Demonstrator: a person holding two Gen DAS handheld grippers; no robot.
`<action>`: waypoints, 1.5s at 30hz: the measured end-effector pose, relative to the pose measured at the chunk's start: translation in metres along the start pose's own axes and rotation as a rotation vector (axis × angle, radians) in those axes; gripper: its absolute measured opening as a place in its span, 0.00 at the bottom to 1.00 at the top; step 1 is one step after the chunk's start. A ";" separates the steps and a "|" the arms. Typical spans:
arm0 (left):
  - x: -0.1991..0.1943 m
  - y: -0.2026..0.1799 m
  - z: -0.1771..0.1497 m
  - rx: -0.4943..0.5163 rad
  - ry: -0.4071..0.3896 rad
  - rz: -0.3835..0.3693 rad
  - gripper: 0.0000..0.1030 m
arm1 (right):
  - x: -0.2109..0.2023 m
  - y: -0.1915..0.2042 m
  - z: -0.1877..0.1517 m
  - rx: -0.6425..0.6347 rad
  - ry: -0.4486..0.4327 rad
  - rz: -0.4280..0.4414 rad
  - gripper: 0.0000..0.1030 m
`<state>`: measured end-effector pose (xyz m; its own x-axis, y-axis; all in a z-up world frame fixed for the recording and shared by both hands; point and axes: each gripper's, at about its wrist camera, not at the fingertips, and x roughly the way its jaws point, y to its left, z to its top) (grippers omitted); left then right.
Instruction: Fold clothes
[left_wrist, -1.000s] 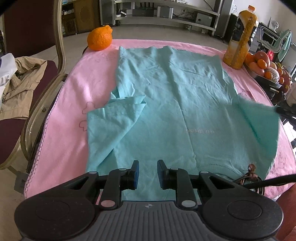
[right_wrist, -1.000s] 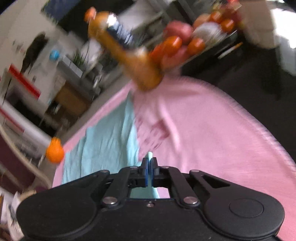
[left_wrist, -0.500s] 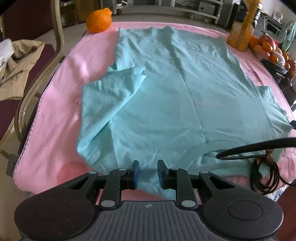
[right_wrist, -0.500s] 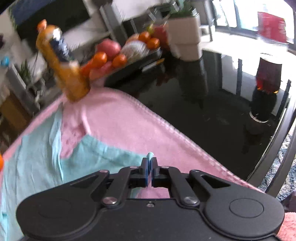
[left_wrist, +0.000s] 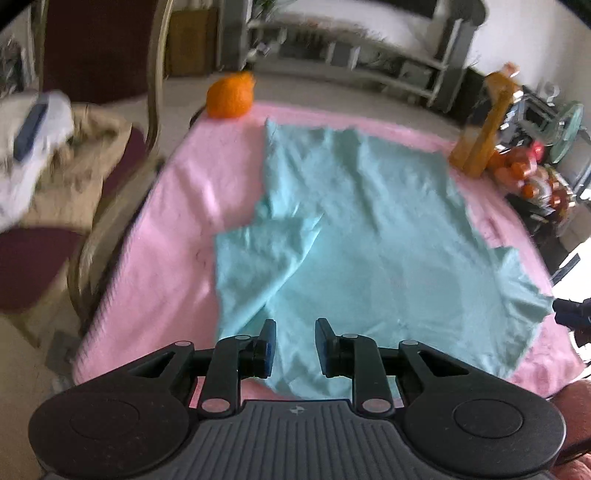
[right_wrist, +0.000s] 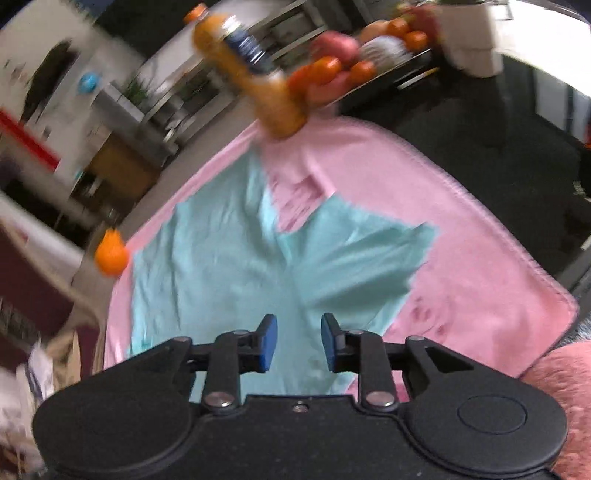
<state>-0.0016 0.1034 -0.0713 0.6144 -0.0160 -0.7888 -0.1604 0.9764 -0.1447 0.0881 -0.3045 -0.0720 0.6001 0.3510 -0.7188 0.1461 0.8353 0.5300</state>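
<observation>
The shirt (left_wrist: 362, 236) lies flat on the pink cover (left_wrist: 177, 206) of the desk, its left sleeve folded in. The left tool (left_wrist: 293, 345) hovers over the shirt's near hem, jaws apart and empty. The right tool (right_wrist: 295, 341) has just been opening, with nothing between its jaws. I judge the spreading step finished; the next move calls for gripping the shirt's right sleeve (right_wrist: 365, 254). No writing is readable.

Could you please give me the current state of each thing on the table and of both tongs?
Shirt: spread flat on the blanket, one sleeve folded in, the other spread out.
Blanket: laid over the table under the shirt.
Left tongs: open, nothing gripped.
Right tongs: jaws just opened, nothing between them.
Bottle: upright at the blanket's far corner, capped.
Orange: resting at the other far corner.
</observation>
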 end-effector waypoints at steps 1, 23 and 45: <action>0.011 0.001 -0.004 -0.019 0.019 -0.008 0.14 | 0.010 0.001 -0.005 -0.011 0.021 0.001 0.25; 0.039 0.082 0.028 -0.157 -0.031 0.005 0.32 | -0.016 0.073 -0.009 -0.223 0.033 0.122 0.36; 0.114 0.109 0.061 -0.230 -0.017 -0.151 0.03 | -0.015 0.118 0.006 -0.237 -0.012 0.138 0.42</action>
<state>0.0982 0.2207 -0.1406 0.6572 -0.1521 -0.7382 -0.2358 0.8888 -0.3930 0.1014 -0.2139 0.0039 0.6111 0.4648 -0.6407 -0.1254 0.8560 0.5015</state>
